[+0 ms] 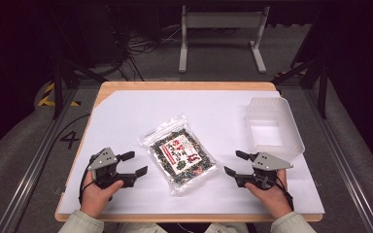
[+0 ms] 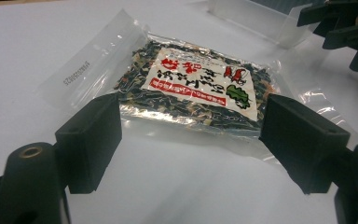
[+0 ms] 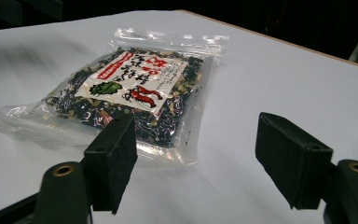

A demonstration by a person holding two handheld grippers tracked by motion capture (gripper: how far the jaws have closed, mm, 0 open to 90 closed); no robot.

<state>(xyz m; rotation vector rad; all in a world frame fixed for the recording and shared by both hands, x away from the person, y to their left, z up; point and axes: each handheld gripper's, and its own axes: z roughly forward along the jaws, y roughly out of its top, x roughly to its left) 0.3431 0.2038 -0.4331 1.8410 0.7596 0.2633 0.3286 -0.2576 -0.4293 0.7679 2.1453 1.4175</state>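
At centre frame lies the packet (image 1: 178,154), flat on the white sheet (image 1: 126,116); your left gripper (image 1: 133,164) and right gripper (image 1: 234,163) flank it, jaws apart (empty), seemingly poised to lift it toward the upper-right tub (image 1: 291,131).

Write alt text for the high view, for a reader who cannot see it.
A clear packet of dark dried food with a white and red label lies on a white-covered table, between a person's two hand-held grippers. The left gripper and right gripper rest open on either side, fingers apart, touching nothing. An empty translucent plastic tub sits at the far right.
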